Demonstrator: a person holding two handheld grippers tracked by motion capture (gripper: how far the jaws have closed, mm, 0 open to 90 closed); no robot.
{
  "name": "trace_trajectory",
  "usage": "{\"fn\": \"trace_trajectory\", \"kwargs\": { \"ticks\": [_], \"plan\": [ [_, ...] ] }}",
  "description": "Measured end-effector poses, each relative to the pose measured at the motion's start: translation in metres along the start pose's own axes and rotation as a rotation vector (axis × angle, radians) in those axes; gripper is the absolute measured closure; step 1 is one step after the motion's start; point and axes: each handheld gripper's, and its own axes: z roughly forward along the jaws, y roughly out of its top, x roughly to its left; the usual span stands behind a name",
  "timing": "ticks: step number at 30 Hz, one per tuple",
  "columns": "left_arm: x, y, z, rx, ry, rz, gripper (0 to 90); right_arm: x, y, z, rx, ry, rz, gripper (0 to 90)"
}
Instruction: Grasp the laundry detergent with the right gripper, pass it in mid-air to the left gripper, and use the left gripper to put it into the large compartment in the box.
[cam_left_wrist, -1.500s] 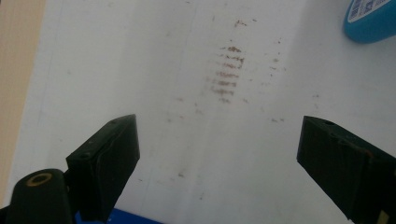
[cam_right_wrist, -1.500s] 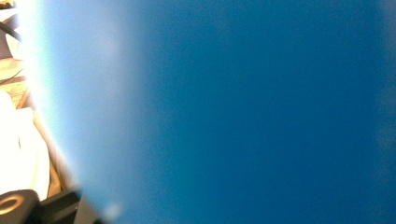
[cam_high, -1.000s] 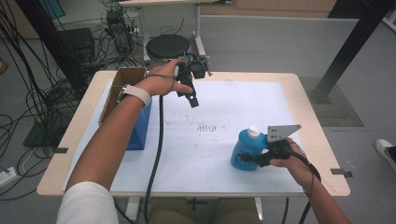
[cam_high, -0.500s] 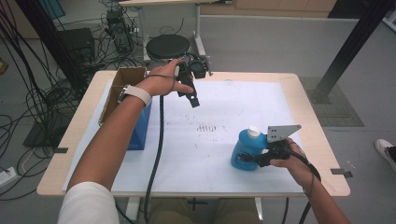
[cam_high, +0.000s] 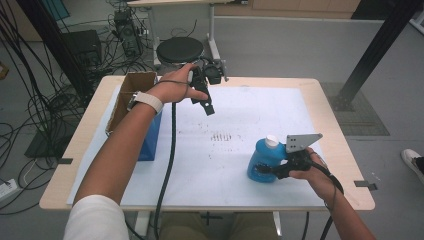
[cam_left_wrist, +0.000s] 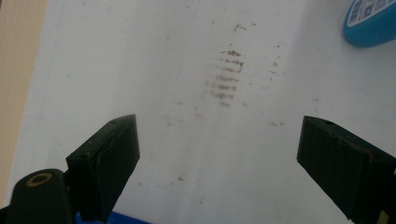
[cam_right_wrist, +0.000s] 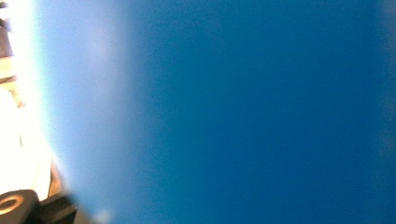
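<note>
blue bottle (cam_left_wrist: 371, 21) label print, unreadable

Probably a lab: cable bundles (cam_high: 35, 95) and electronics (cam_high: 125, 30) ring the work table (cam_high: 330, 100).

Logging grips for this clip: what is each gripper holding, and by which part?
The right gripper clamps the blue bottle by its lower body. The left gripper hangs open above the table, holding nothing.

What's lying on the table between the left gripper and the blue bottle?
Nothing solid: in the high view, only bare white sheet with a patch of brownish smudges lies between the left gripper and the blue bottle.
</note>
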Motion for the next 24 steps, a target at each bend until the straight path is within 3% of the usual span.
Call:
{"fn": "trace_trajectory", "kwargs": {
  "ticks": [24],
  "plan": [
    [0.0005, 0.0014, 0.0007, 0.000, -0.002, 0.000, 13.5, -0.0008, 0.0002, 0.0003, 0.001, 0.005, -0.002, 42.2]
  ]
}}
